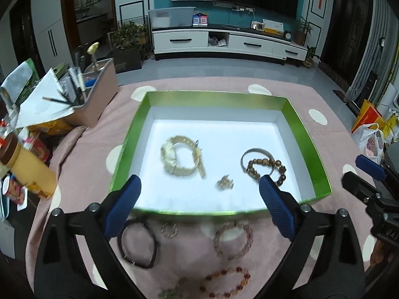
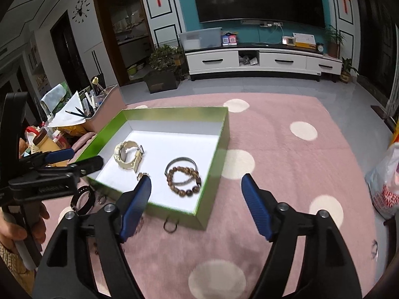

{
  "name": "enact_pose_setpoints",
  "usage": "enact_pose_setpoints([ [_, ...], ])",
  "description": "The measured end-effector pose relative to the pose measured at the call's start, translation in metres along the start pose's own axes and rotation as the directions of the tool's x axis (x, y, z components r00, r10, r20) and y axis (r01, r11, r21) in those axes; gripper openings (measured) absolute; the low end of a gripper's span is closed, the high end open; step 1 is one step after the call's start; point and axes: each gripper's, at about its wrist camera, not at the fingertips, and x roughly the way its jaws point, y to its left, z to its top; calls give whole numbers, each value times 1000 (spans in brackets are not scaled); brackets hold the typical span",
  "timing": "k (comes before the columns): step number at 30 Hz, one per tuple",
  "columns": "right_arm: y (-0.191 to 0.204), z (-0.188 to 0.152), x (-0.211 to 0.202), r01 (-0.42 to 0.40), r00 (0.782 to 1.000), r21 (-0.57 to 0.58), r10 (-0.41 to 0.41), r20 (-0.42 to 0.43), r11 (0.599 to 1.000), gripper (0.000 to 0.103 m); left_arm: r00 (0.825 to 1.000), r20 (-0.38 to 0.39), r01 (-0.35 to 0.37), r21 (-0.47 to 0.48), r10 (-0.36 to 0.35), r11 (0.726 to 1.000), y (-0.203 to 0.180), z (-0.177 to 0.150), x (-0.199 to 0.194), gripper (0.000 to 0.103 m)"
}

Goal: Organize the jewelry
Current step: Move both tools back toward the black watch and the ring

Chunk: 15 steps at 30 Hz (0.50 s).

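Observation:
A green box point(image 1: 306, 129) with a white floor holds a cream watch point(image 1: 179, 158), a silver bangle point(image 1: 251, 152), a brown bead bracelet point(image 1: 265, 170) and a small gold piece point(image 1: 225, 183). My left gripper point(image 1: 199, 182) stands open over the box's near edge with nothing between its fingers. On the cloth in front lie a black bracelet point(image 1: 138, 243), a pink bead bracelet point(image 1: 233, 240) and a red bead bracelet point(image 1: 225, 282). My right gripper point(image 2: 196, 180) is open and empty over the box's point(image 2: 174, 111) near right corner. A dark ring point(image 2: 170, 224) lies outside that box.
A pink bin of pens point(image 1: 99, 92) and snack canisters point(image 1: 27, 169) crowd the left side. A plastic bag point(image 1: 369, 142) sits at the right. The pink dotted cloth point(image 2: 286, 174) stretches right of the box. A hand point(image 2: 15, 229) holds the left gripper point(image 2: 74, 158).

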Motion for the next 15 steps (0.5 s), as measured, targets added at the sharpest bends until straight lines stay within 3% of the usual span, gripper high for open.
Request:
enact_pose_setpoints([
  [15,7,-48,-43,-77,996,31,78,-32,997,76,1000,-23,-3,-178,-2,984,60,-51,-53,101],
])
